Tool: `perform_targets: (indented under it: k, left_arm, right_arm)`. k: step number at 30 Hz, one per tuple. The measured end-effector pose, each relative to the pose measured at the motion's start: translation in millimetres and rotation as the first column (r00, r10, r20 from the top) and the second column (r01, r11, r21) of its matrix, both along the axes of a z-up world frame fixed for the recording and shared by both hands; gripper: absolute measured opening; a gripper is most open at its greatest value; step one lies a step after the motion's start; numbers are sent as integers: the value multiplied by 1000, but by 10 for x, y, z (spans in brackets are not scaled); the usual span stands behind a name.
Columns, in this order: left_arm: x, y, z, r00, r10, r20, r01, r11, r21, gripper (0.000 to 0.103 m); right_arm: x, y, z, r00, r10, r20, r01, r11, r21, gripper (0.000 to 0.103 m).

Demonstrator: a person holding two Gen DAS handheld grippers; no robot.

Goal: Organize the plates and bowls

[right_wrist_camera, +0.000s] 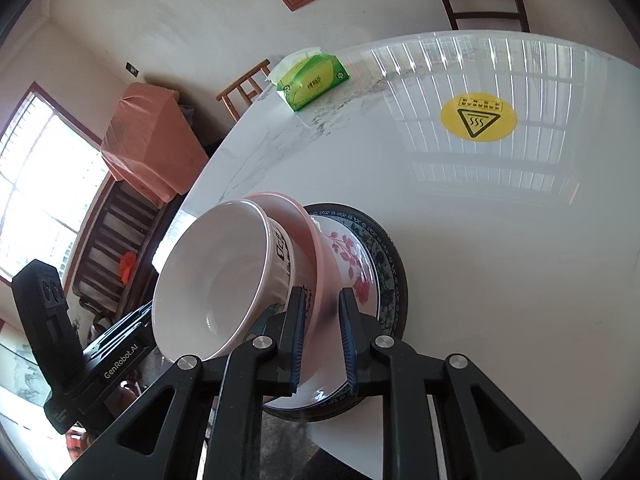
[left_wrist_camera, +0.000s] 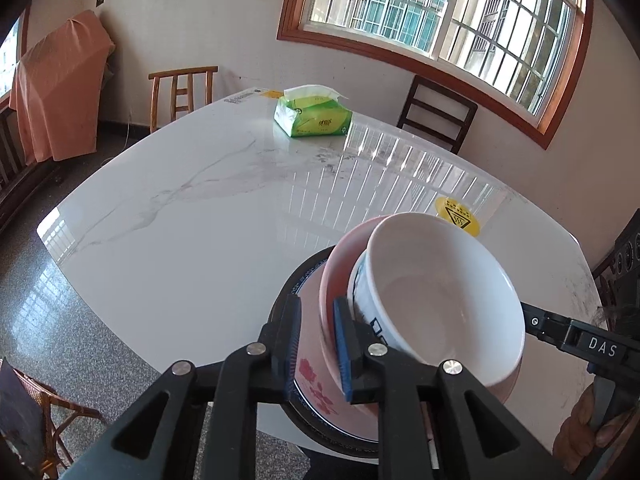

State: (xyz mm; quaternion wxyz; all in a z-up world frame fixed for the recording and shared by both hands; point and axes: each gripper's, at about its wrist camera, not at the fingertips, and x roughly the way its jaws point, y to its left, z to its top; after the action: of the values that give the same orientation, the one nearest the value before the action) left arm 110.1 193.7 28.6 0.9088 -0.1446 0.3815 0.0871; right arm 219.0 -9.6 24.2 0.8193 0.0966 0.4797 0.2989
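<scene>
- A stack sits at the near edge of the white marble counter (left_wrist_camera: 168, 232): a dark-rimmed plate (right_wrist_camera: 394, 276) at the bottom, a floral plate (right_wrist_camera: 352, 256) on it, then a pink bowl (left_wrist_camera: 340, 264) with a white bowl (left_wrist_camera: 436, 296) nested inside.
- Both bowls lean, tipped up on edge rather than flat – I judge they are being lowered onto the plates, largest pieces lowest, so the pile stays stable.
- The left tool (left_wrist_camera: 316, 344) straddles the pink bowl's rim with a narrow gap; the pads look just slack, not pressing.
- The right tool (right_wrist_camera: 322, 340) brackets the opposite rim likewise, slightly parted, apparently letting go.
- The left view shows the white bowl's hollow and the right tool's arm behind it – but hides the plates' patterns.
- The right view shows the floral print, the dark plate's border and lettering on the white bowl's side.
- A green tissue pack (left_wrist_camera: 312, 114) lies at the far side, well apart.
</scene>
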Motion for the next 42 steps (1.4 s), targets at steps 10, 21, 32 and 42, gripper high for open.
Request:
perform_targets:
  k: [10, 21, 32, 42]
  left_arm:
    - [-502, -90, 13, 960, 91, 267, -134, 980, 146, 47]
    - [-978, -394, -1, 930, 83, 359, -170, 961, 217, 51]
    - [-1266, -750, 113, 939, 21, 345, -124, 952, 280, 51]
    - [-1504, -892, 272, 921, -30, 389, -95, 950, 299, 64]
  right_arm:
    - [-507, -135, 285, 924, -87, 372, 89, 996, 10, 57]
    - [-1703, -35, 163, 635, -75, 769, 175, 983, -49, 94]
    - [-2013, -183, 130, 651, -122, 749, 167, 986, 16, 102]
    - [-2186, -266, 143, 627, -143, 766, 170, 984, 44, 102]
